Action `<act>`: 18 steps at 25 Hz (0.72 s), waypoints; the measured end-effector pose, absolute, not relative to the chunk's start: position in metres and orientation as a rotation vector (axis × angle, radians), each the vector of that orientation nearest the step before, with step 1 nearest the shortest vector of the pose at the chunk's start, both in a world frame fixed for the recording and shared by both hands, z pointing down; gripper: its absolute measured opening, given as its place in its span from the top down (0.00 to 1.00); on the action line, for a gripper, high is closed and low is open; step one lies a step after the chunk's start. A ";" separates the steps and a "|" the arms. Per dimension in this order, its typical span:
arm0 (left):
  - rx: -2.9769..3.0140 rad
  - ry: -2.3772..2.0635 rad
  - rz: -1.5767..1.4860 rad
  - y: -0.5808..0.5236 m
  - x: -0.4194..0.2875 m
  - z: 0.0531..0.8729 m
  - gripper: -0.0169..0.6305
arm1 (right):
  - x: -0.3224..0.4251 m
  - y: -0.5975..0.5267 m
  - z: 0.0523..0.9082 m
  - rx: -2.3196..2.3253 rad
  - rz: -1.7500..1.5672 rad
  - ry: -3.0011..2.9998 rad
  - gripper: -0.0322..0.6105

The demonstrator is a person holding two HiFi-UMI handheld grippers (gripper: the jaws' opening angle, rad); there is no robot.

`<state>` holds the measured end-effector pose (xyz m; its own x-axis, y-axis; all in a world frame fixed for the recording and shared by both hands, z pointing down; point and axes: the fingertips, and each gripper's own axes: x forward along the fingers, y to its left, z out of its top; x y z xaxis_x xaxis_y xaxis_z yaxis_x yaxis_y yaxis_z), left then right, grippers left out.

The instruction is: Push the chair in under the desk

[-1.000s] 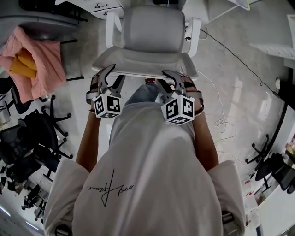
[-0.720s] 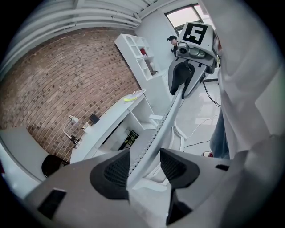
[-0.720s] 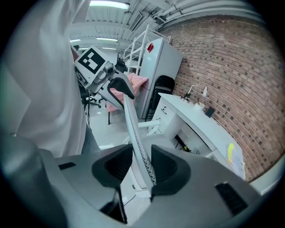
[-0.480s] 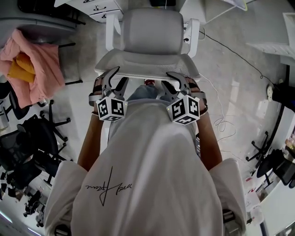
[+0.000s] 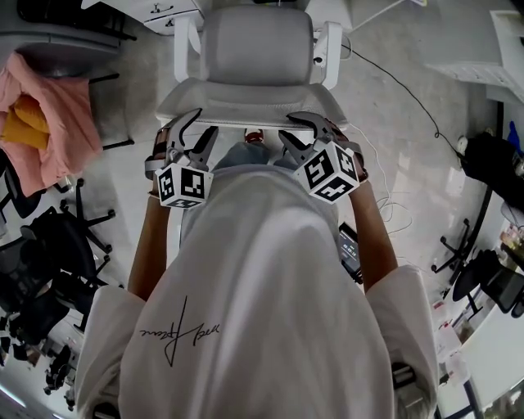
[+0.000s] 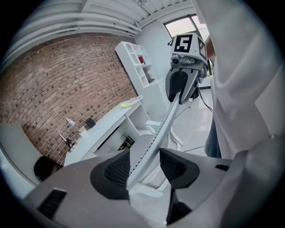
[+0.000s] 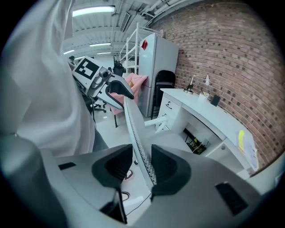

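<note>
A white office chair (image 5: 255,45) stands in front of me, its seat toward the white desk (image 6: 107,122). Its thin backrest top edge (image 5: 250,114) runs across just ahead of both grippers. My left gripper (image 5: 199,127) straddles that edge at its left end. In the left gripper view the edge (image 6: 156,133) passes between the pads with a gap on one side, so the jaws are open. My right gripper (image 5: 288,127) straddles the right end. There the edge (image 7: 133,124) lies against one pad, clear of the other, jaws open.
A pink cloth (image 5: 45,114) hangs over a chair at the left. Black chairs (image 5: 41,254) crowd the lower left. A cable (image 5: 393,74) trails over the floor at the right. White drawers (image 5: 168,10) and the desk (image 7: 209,116) lie ahead, along a brick wall.
The chair and both grippers have moved forward, toward the desk, and the person has followed. The jaws stand much as before.
</note>
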<state>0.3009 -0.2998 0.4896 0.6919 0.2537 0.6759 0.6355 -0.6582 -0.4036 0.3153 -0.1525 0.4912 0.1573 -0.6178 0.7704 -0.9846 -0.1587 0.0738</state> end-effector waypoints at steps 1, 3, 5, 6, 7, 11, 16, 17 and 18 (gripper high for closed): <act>-2.268 -0.685 -0.773 -0.300 0.300 0.489 0.65 | 0.315 -0.152 0.491 1.850 0.814 -1.528 0.72; -2.285 -0.695 -0.769 -0.300 0.300 0.487 0.65 | 0.316 -0.152 0.489 1.847 0.826 -1.537 0.72; -2.307 -0.703 -0.766 -0.300 0.301 0.485 0.65 | 0.317 -0.153 0.488 1.846 0.835 -1.546 0.72; -2.320 -0.705 -0.766 -0.300 0.300 0.484 0.65 | 0.316 -0.153 0.487 1.849 0.839 -1.552 0.72; -2.335 -0.705 -0.768 -0.300 0.300 0.483 0.65 | 0.316 -0.153 0.486 1.855 0.844 -1.558 0.72; -2.390 -0.694 -0.780 -0.298 0.297 0.481 0.66 | 0.318 -0.152 0.475 1.941 0.844 -1.593 0.72; -2.483 -0.667 -0.764 -0.286 0.294 0.468 0.72 | 0.336 -0.144 0.446 2.205 0.798 -1.586 0.84; -2.534 -0.653 -0.757 -0.283 0.294 0.462 0.75 | 0.339 -0.141 0.440 2.252 0.799 -1.581 0.85; -2.595 -0.638 -0.747 -0.279 0.294 0.457 0.77 | 0.341 -0.138 0.435 2.294 0.798 -1.579 0.86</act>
<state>0.2943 -0.2791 0.4566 0.7575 0.3194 0.5694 0.5127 -0.8310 -0.2160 0.3405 -0.1379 0.4350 0.2654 -0.7836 0.5617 -0.9170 -0.3851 -0.1040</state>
